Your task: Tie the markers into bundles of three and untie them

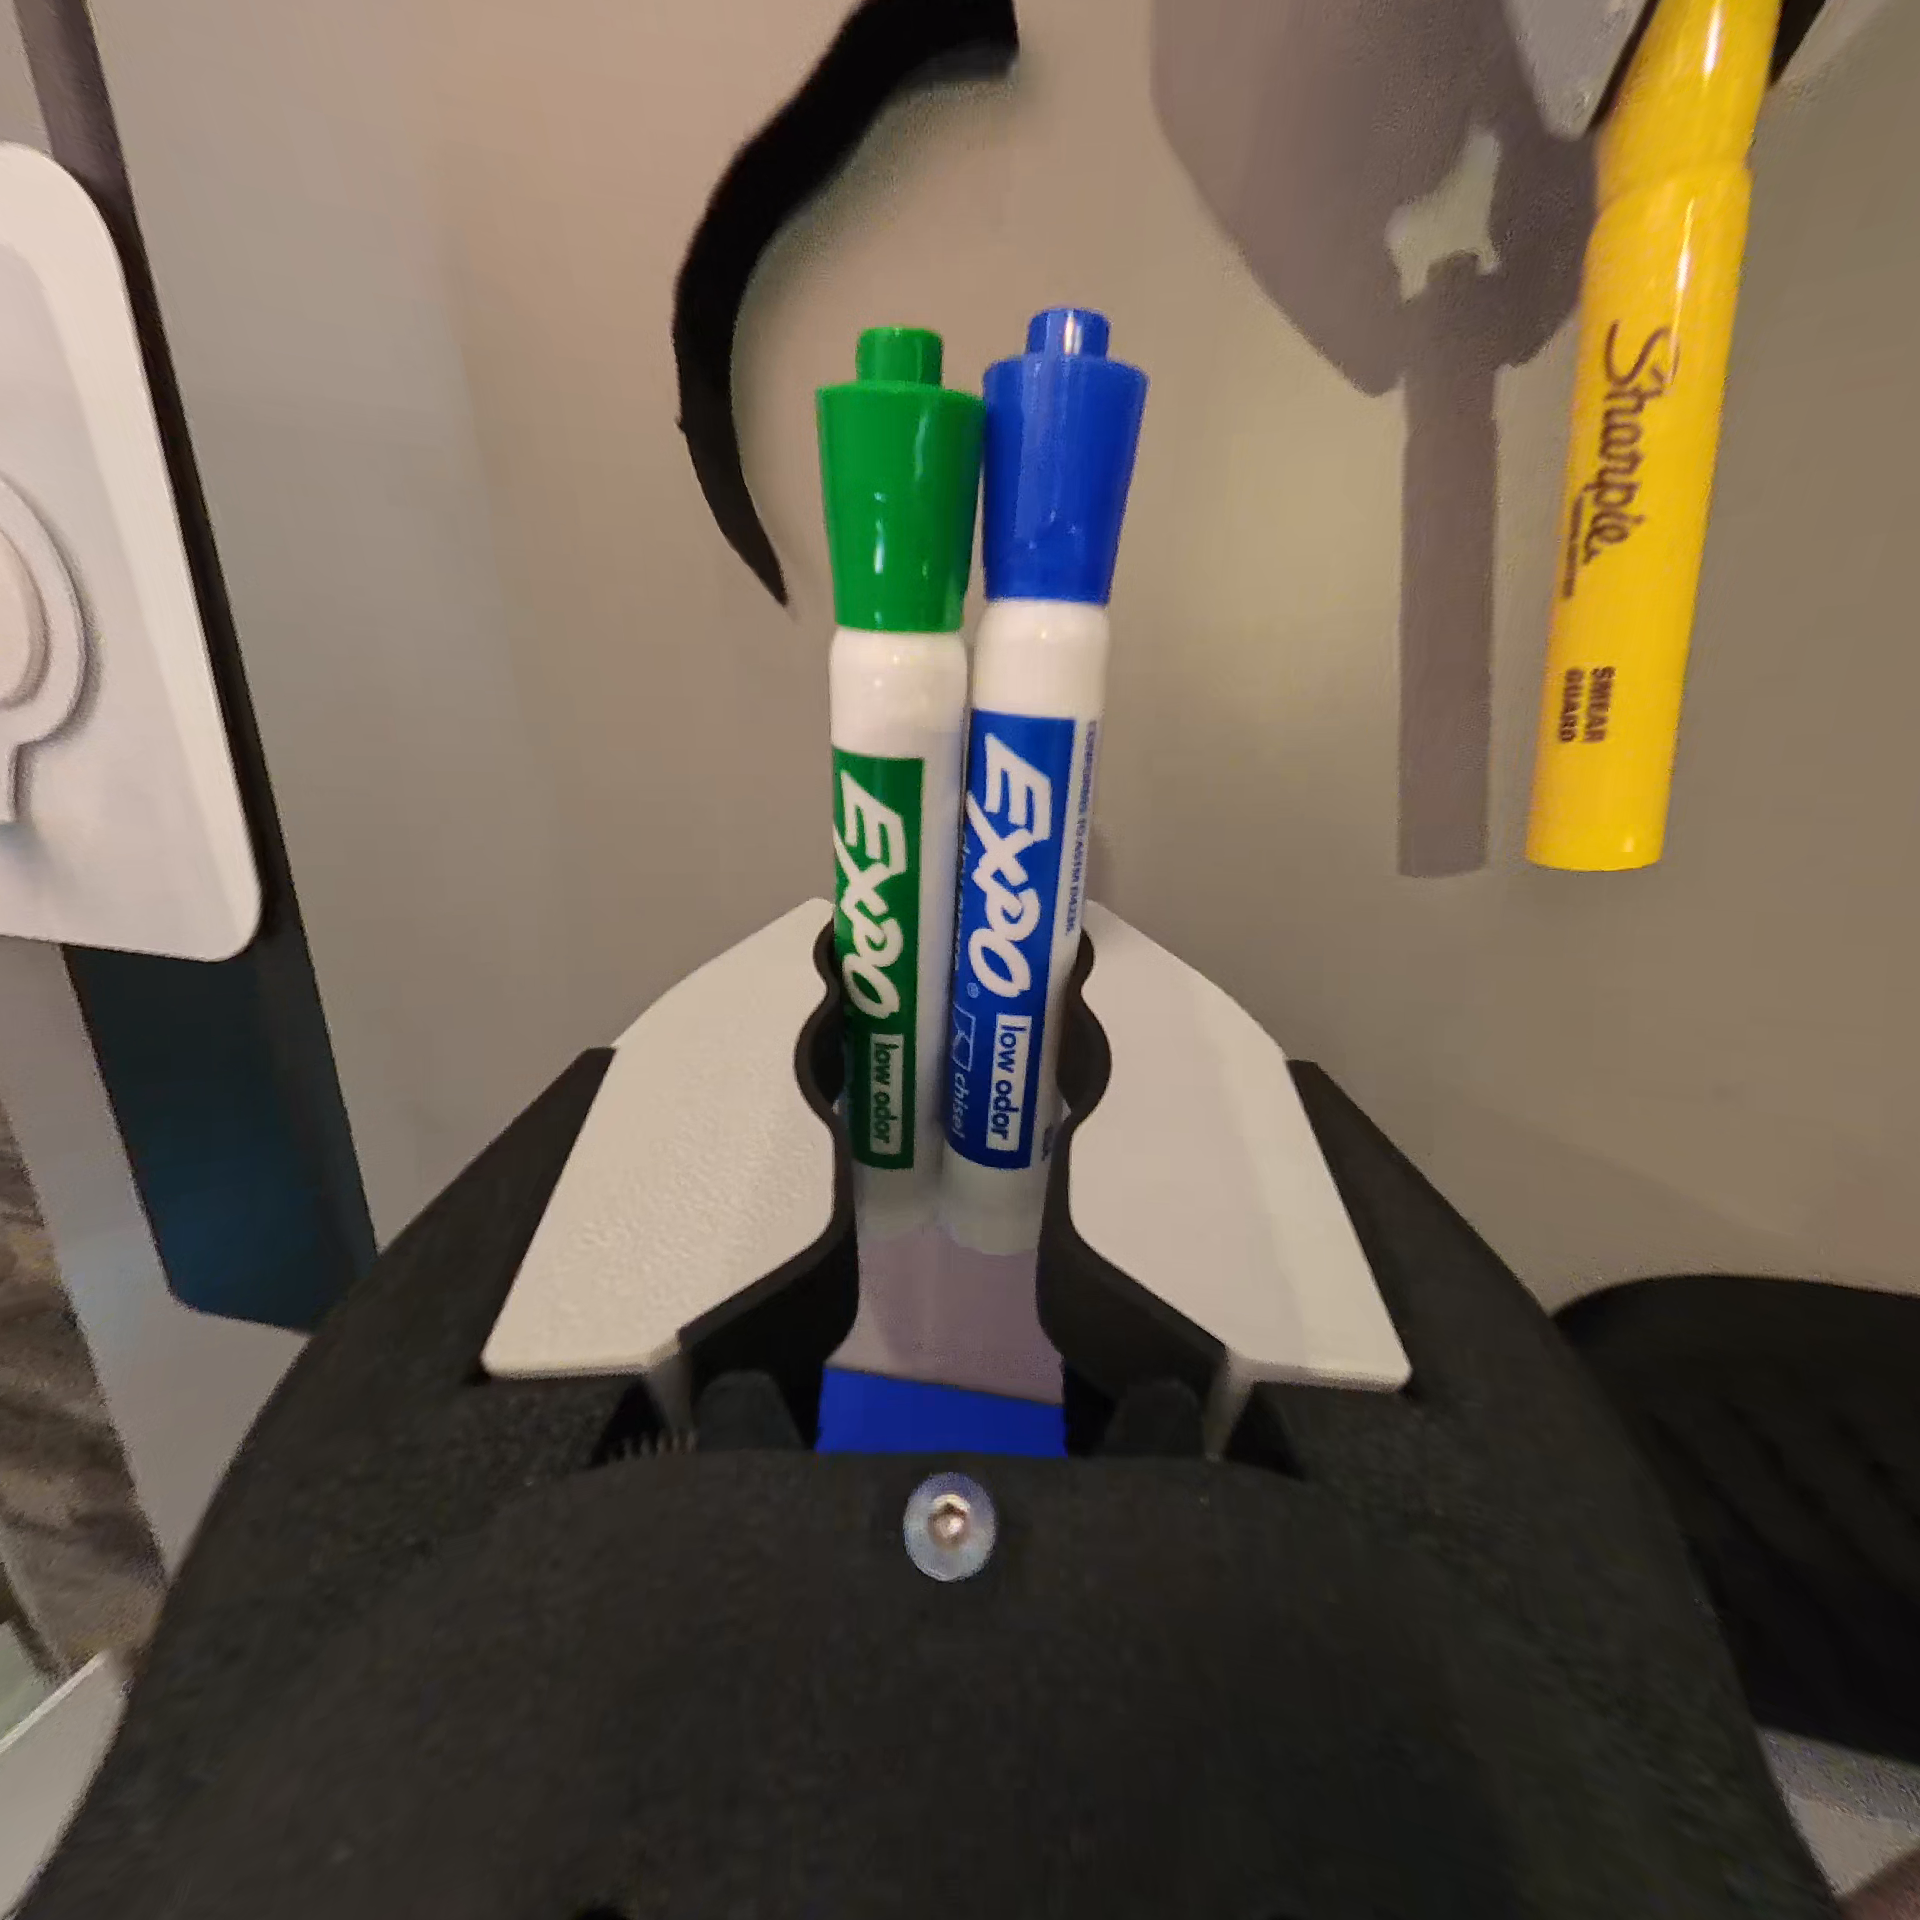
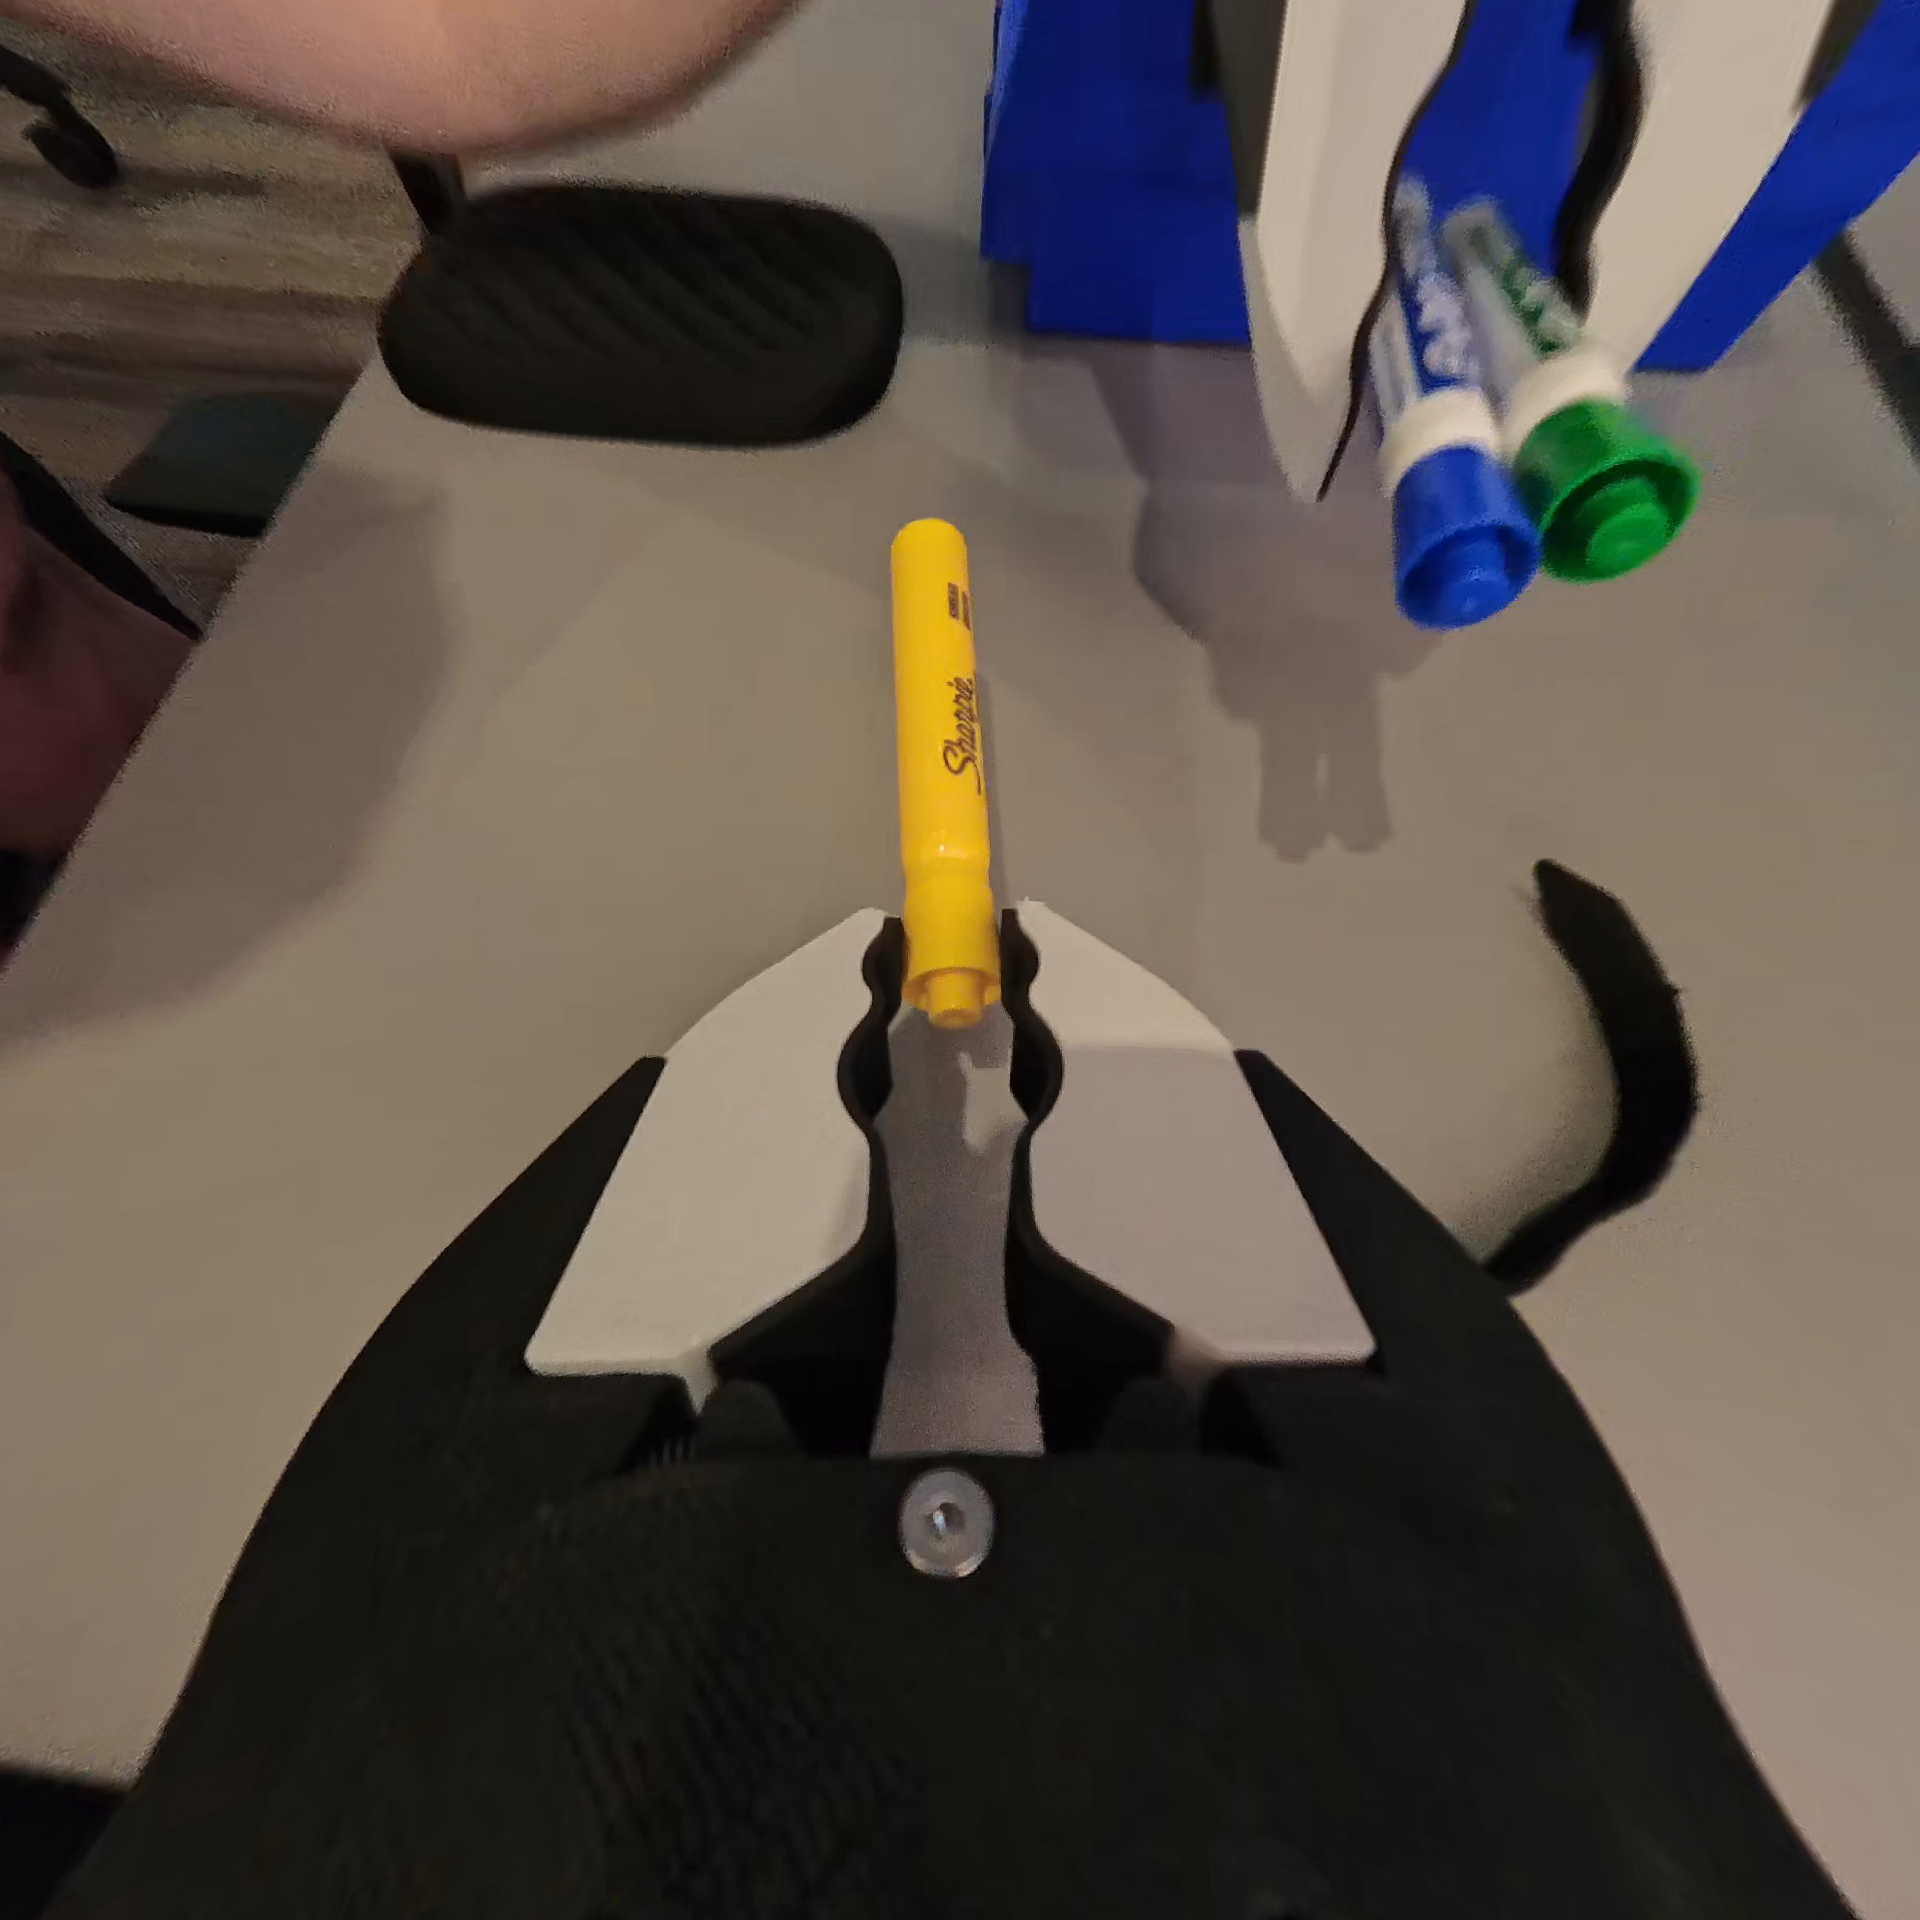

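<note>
We've got L claw (image 1: 951,997) clamped on 2 markers (image 1: 961,810), R claw (image 2: 951,961) pinching yellow marker (image 2: 935,727) near them, w/ strap (image 2: 1621,1081) beside, ready for bundling 3.

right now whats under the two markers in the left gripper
Below the green marker and blue marker, held clear of the grey table, lie only their shadow and, beside it, a black strap. The fingers cover their rear ends.

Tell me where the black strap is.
The black strap lies loose on the grey table, right of the right claw in the right wrist view, near no marker.
</note>
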### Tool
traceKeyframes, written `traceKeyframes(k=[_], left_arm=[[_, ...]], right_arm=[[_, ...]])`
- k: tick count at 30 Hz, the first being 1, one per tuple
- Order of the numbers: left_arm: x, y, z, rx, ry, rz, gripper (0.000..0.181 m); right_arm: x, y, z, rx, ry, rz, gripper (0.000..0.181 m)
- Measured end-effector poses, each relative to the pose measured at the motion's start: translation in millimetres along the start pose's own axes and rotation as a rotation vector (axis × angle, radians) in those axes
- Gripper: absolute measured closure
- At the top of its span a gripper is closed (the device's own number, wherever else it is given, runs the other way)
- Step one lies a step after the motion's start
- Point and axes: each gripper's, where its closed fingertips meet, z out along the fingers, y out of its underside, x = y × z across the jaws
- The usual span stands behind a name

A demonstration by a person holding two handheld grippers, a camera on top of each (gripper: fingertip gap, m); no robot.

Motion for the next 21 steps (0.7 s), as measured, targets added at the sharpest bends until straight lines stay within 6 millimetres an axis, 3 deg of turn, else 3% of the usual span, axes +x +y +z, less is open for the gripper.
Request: traceKeyframes(k=[5, 9, 12, 15, 21], left_arm=[[-6, -9, 3, 0.069, 0.017, -0.012, 0.143], [-10, -2, 8, 0.046, 0.009, -0.006, 0.143], [-13, 7, 10, 0.030, 0.006, -0.025, 0.143], [-15, 13, 11, 0.008, 0.003, -0.036, 0.143], [-16, 27, 19, -0.063, -0.013, -0.048, 0.143]], right_arm=[[21, -33, -44, 0.062, 0.114, -0.022, 0.162], [52, -53, -60, 0.031, 0.219, -0.028, 0.162], [76, -64, -57, 0.007, 0.261, -0.035, 0.162], [92, -71, -42, -0.017, 0.273, -0.042, 0.162], [105, -69, -14, -0.058, 0.266, -0.076, 0.162]])
